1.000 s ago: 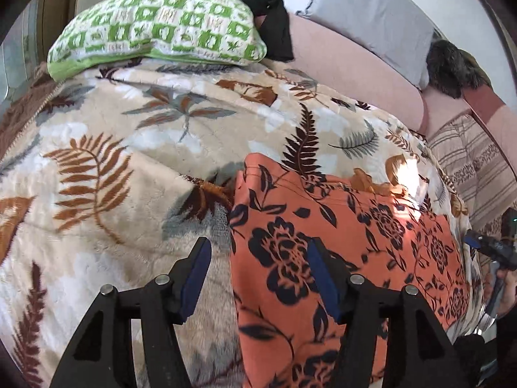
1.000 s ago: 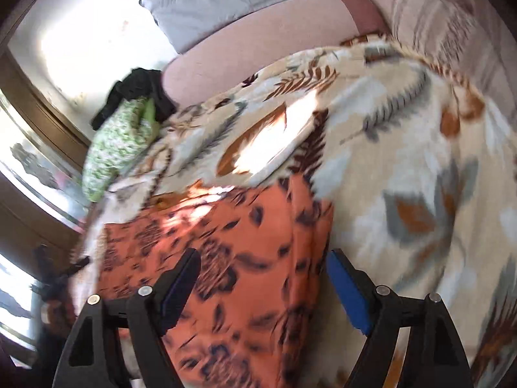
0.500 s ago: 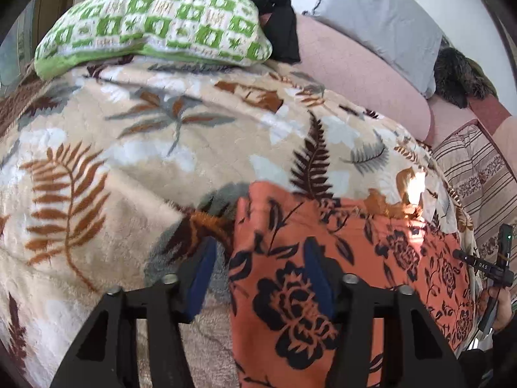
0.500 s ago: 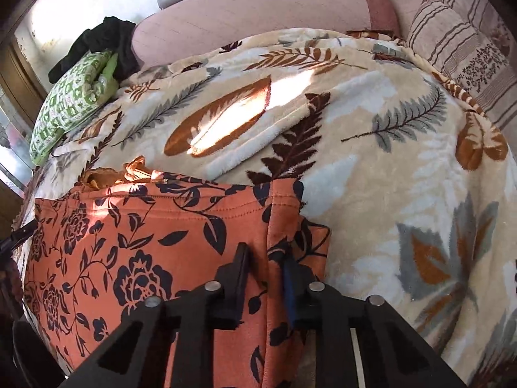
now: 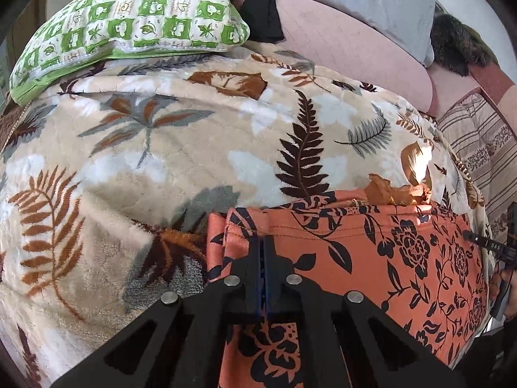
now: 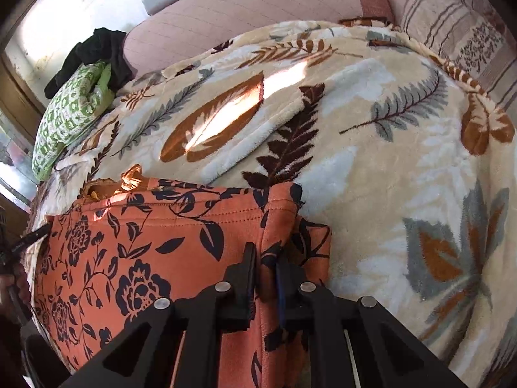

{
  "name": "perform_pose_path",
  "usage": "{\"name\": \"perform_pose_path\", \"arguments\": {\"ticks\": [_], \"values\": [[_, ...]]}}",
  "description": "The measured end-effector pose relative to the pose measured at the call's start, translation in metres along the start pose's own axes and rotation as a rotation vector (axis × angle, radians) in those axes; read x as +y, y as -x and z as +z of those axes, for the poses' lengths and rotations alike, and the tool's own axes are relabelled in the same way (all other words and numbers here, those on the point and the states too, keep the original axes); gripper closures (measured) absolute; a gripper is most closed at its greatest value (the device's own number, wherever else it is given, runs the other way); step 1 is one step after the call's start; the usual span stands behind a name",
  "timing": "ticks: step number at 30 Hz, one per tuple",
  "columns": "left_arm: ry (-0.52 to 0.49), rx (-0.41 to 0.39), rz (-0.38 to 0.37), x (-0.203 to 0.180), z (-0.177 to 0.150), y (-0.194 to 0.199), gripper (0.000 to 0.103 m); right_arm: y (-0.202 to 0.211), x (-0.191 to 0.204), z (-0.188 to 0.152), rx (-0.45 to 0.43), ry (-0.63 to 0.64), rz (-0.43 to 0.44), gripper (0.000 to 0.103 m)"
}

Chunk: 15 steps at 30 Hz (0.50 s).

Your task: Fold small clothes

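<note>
An orange garment (image 5: 371, 258) with a black flower print lies flat on a leaf-patterned blanket (image 5: 161, 148). Its hemmed top edge faces away from me. My left gripper (image 5: 261, 241) is shut on the garment's top left corner, and the cloth bunches up around the fingers. In the right wrist view my right gripper (image 6: 266, 253) is shut on the top right corner of the orange garment (image 6: 145, 242), with a fold of cloth pinched between the pads. A crumpled brownish bit (image 5: 397, 190) sticks out past the top edge.
A green checked pillow (image 5: 129, 22) and dark clothes (image 5: 258, 9) lie at the far left. Behind the blanket are a pink bolster (image 5: 349, 51) and a grey pillow (image 5: 365, 3). A striped cushion (image 5: 478, 139) is at the right. A hand (image 5: 504, 287) shows at the right edge.
Both grippers came forward onto the garment's top corners and went from wide open to shut on the cloth. The right one closed first, then the left.
</note>
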State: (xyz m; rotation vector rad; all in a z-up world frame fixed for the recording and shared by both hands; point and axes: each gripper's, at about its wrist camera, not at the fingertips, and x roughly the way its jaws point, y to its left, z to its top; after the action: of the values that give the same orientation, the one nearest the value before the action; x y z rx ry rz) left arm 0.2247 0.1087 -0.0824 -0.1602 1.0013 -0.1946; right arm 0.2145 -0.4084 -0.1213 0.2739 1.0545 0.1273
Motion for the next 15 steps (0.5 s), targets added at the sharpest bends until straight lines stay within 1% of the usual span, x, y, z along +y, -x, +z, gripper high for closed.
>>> {"name": "perform_pose_path", "arguments": {"ticks": [2,3,6,7,8,9,11,12,13,14,15], "values": [[-0.013,-0.045,0.019,-0.002,0.003,0.011,0.102,0.012,0.002,0.002,-0.030,0.001,0.007,0.095],[-0.018,-0.084,0.023,-0.004,0.005,0.022,0.103,0.021,0.005,0.004,-0.058,0.012,-0.003,0.096],[-0.021,-0.153,0.001,-0.006,0.010,0.045,0.103,0.055,0.010,0.006,-0.137,0.024,-0.022,0.096],[-0.031,-0.155,0.009,-0.007,0.011,0.043,0.102,0.061,0.009,0.005,-0.154,0.023,-0.037,0.096],[-0.038,-0.144,0.038,-0.007,0.012,0.034,0.102,0.061,0.005,0.004,-0.171,0.015,-0.061,0.096],[-0.031,-0.117,0.061,-0.005,0.012,0.021,0.102,0.055,0.000,0.003,-0.169,-0.002,-0.069,0.095],[-0.012,-0.019,0.075,0.002,0.010,-0.013,0.102,0.025,-0.017,0.001,-0.105,-0.063,-0.045,0.094],[-0.012,-0.004,0.110,0.006,0.007,-0.023,0.102,0.013,-0.024,-0.004,-0.077,-0.092,-0.069,0.094],[-0.016,-0.032,0.112,0.007,0.006,-0.020,0.102,0.004,-0.027,-0.007,-0.055,-0.114,-0.075,0.090],[-0.020,-0.059,0.112,0.007,0.007,-0.014,0.102,0.004,-0.026,-0.010,-0.059,-0.120,-0.078,0.089],[-0.024,-0.086,0.127,0.009,0.009,-0.004,0.096,0.009,-0.022,-0.010,-0.077,-0.101,-0.085,0.089]]}}
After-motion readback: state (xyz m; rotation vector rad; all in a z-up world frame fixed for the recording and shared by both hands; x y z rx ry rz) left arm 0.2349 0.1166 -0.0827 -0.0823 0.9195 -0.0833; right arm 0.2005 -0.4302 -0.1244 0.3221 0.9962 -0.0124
